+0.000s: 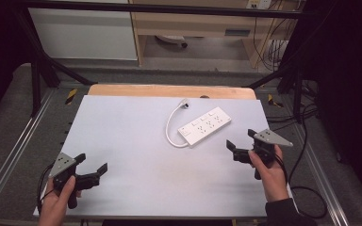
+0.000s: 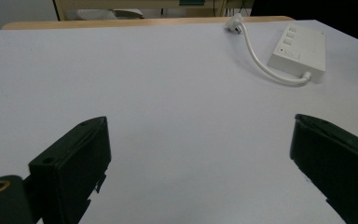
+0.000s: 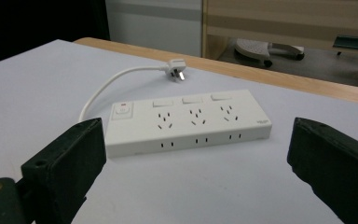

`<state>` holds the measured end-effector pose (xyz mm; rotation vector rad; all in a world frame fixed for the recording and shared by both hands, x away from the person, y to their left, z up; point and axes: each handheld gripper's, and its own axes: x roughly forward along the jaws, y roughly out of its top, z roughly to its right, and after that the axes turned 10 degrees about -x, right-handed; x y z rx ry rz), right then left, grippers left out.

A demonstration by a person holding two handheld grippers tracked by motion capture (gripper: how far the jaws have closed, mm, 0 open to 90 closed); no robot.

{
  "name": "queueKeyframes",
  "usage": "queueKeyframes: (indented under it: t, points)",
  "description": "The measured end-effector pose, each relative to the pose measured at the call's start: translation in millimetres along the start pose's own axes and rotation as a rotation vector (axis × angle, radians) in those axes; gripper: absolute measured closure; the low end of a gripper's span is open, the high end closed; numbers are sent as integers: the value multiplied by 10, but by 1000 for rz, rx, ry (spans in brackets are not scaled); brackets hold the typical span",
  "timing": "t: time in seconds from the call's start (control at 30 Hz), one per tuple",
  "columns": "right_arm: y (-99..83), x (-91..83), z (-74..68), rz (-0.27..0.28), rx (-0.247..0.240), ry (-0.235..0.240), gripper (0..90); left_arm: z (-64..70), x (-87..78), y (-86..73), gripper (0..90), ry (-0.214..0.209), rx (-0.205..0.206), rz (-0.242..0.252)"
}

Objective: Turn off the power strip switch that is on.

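Both claws are seen held wide open, with nothing between their jaws. From the high view, the left claw (image 1: 93,165) is held in the left hand (image 1: 56,202) near the front left corner of a pale table (image 1: 132,141), and the right claw (image 1: 240,141) is held in the right hand (image 1: 271,174) near the table's right edge. A grey three-cornered plate is carried on top of each.

A white strip (image 1: 204,125) is laid flat on the right half of the table, set at a slant, just beside the right claw and well apart from the left. Its cord (image 1: 169,127) is looped out from the strip's near end and curved toward the far edge, where the plug (image 1: 185,102) is left lying loose on the table.

From the left claw's view, the strip (image 2: 298,49) is caught only at the top right, far off, with bare table stretched between the jaws.

From the right claw's view, the strip (image 3: 186,121) is framed close between the jaws, and detail is given that the high view blurs: three sets of sockets, a switch above each, and one larger switch with a red mark at the cord end. The plug (image 3: 176,70) is shown with its prongs bare. Beyond the table, a wooden shelf unit and a wheeled base on the floor are made out.
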<state>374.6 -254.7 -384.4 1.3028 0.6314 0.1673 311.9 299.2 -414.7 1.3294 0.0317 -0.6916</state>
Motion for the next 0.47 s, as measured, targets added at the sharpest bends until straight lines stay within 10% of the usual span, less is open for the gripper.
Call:
queueKeyframes:
  t: [0.3, 0.47]
  points:
    - [-388, -67, 0, -31, 45, -8, 55, 2, -7, 7, 52, -3, 0, 2]
    - [-579, 37, -39, -162, 34, 23, 43, 21, -8, 11, 52, -8, 10, 3]
